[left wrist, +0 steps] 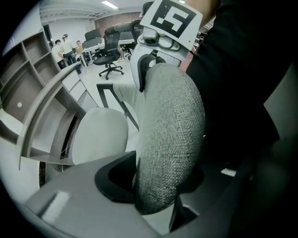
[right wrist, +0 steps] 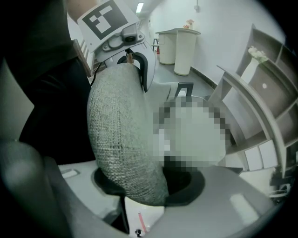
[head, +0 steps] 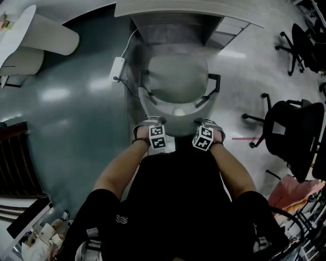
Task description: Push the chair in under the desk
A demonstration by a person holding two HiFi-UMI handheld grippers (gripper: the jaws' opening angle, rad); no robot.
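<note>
A grey fabric office chair stands in front of the desk [head: 173, 7], its seat [head: 178, 76] partly under the desk's edge. Both grippers sit on the top of the backrest [head: 175, 108], side by side. My left gripper [head: 151, 123] has the padded backrest [left wrist: 170, 139] between its jaws, which press on both faces. My right gripper [head: 208, 125] grips the same backrest [right wrist: 123, 144] in the same way further right. From each gripper view the other gripper's marker cube shows along the backrest's top, the right one [left wrist: 163, 28] and the left one [right wrist: 116, 32]. The person's body is close behind the chair.
The chair's black armrests [head: 214, 82] flank the seat, close to the desk's side panels. A white power strip [head: 117, 69] lies on the floor left of the chair. Black office chairs [head: 293, 132] stand at the right. A white round-edged table [head: 35, 35] is at the far left.
</note>
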